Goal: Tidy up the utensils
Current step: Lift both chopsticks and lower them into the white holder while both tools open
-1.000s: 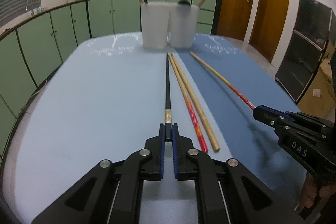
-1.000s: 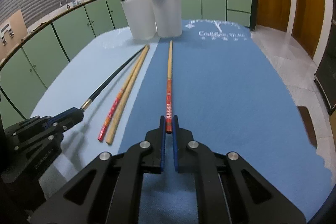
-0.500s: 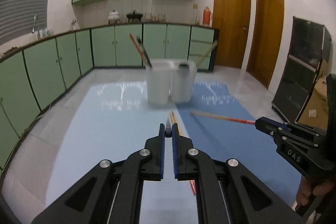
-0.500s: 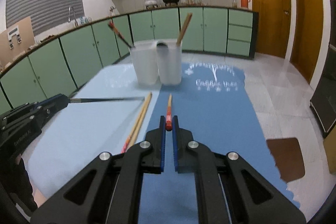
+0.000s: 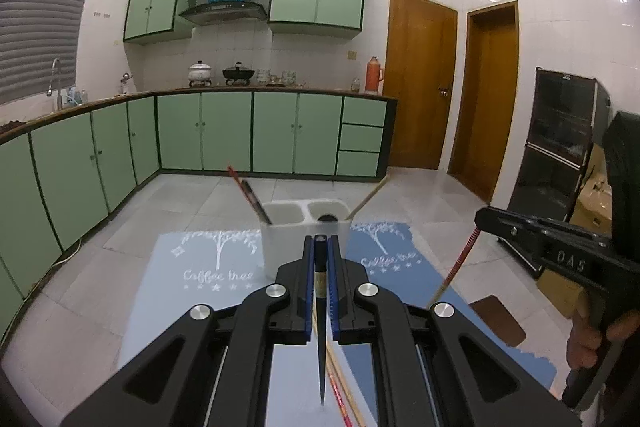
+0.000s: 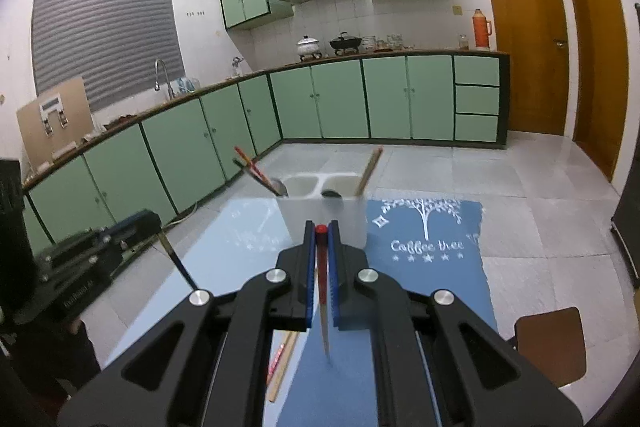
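My left gripper (image 5: 320,241) is shut on a black chopstick (image 5: 321,339) that hangs point down above the table. My right gripper (image 6: 320,229) is shut on a red-ended chopstick (image 6: 324,319), also hanging point down. The white two-compartment holder (image 5: 304,227) stands just ahead, with a red and a black chopstick in its left cup and a wooden one in its right cup. It also shows in the right wrist view (image 6: 324,211). Two chopsticks (image 6: 282,363) still lie on the table, also seen under the left gripper (image 5: 340,393). The right gripper appears in the left wrist view (image 5: 486,221), the left gripper in the right wrist view (image 6: 150,223).
A two-tone blue mat (image 6: 432,259) covers the table. Green kitchen cabinets (image 5: 224,135) run along the back and left. Wooden doors (image 5: 420,83) and a dark cabinet (image 5: 560,147) stand at the right. A brown stool (image 6: 552,339) is beside the table's right edge.
Both grippers have lifted their chopsticks off the table and tipped them from lying flat to hanging point down, rising above the holder.
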`<state>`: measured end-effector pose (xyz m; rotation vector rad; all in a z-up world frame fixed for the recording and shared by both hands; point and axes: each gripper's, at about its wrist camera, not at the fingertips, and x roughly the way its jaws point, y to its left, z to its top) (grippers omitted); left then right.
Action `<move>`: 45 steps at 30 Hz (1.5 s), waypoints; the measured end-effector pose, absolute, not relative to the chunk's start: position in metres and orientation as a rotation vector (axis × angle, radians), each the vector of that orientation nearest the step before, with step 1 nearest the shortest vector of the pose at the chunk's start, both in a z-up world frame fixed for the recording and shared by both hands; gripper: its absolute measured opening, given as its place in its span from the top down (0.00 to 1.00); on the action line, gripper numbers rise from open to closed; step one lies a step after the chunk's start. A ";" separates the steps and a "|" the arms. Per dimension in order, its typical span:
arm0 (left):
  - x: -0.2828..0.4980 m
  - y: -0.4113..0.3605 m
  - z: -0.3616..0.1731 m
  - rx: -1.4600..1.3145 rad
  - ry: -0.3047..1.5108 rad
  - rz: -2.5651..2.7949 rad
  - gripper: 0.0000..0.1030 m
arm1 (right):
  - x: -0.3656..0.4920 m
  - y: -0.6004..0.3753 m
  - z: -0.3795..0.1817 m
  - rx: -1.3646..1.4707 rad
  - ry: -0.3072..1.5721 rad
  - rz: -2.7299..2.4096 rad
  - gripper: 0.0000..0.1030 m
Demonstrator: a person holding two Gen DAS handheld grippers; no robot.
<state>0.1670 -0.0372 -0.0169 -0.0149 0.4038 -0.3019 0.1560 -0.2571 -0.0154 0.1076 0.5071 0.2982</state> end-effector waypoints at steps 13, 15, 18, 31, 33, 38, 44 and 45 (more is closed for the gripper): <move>0.194 -0.043 0.015 0.001 0.315 -0.308 0.94 | 0.195 -0.258 0.026 0.136 0.452 0.324 0.95; 0.203 -0.044 0.024 -0.002 0.289 -0.302 0.94 | 0.207 -0.259 0.038 0.149 0.422 0.319 0.95; 0.226 -0.045 0.039 -0.022 0.246 -0.295 0.94 | 0.228 -0.261 0.056 0.183 0.375 0.305 0.95; 0.331 -0.064 0.061 -0.012 0.109 -0.235 0.94 | 0.332 -0.252 0.069 0.121 0.293 0.219 0.95; 0.348 -0.066 0.051 -0.012 0.123 -0.228 0.94 | 0.346 -0.254 0.058 0.125 0.305 0.219 0.95; 0.377 -0.065 0.017 -0.010 0.210 -0.213 0.94 | 0.371 -0.254 0.028 0.120 0.362 0.228 0.95; 0.388 -0.063 -0.014 -0.007 0.312 -0.221 0.94 | 0.381 -0.248 0.000 0.118 0.421 0.249 0.95; 0.389 -0.063 -0.017 -0.006 0.321 -0.223 0.94 | 0.380 -0.245 -0.003 0.114 0.427 0.249 0.95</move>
